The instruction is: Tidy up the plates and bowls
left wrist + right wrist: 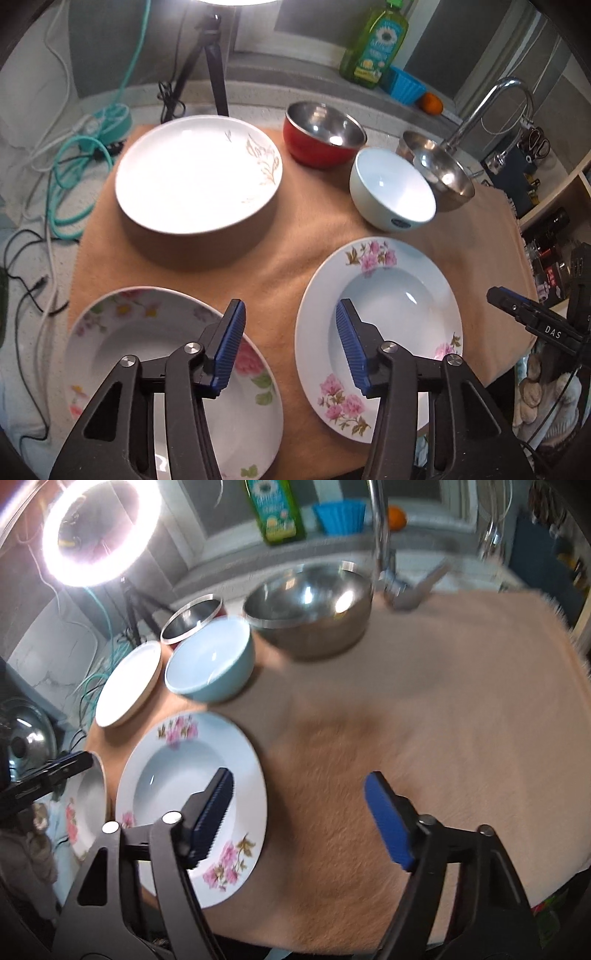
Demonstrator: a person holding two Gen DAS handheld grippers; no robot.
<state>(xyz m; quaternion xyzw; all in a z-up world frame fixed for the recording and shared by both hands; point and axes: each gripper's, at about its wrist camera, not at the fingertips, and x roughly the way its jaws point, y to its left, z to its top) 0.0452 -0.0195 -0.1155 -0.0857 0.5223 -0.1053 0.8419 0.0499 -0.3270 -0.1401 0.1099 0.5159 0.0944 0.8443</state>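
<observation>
Three plates point(376, 332), three bowls point(391, 188) spread mid-frame on cloth-covered counter point(280, 266). Both grippers point(290, 343) point(299, 819) empty, jaws apart. Ceramic likely rigid, slippery, breakable; pinch rims.

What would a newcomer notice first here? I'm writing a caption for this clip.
Probably the glaring ring light at the back left, then the tan cloth set with dishes: a deep plate with pink flowers in front, a big white plate behind, and a red bowl, pale blue bowl and steel bowl near the tap. Both the left gripper and right gripper hang open, empty.
</observation>
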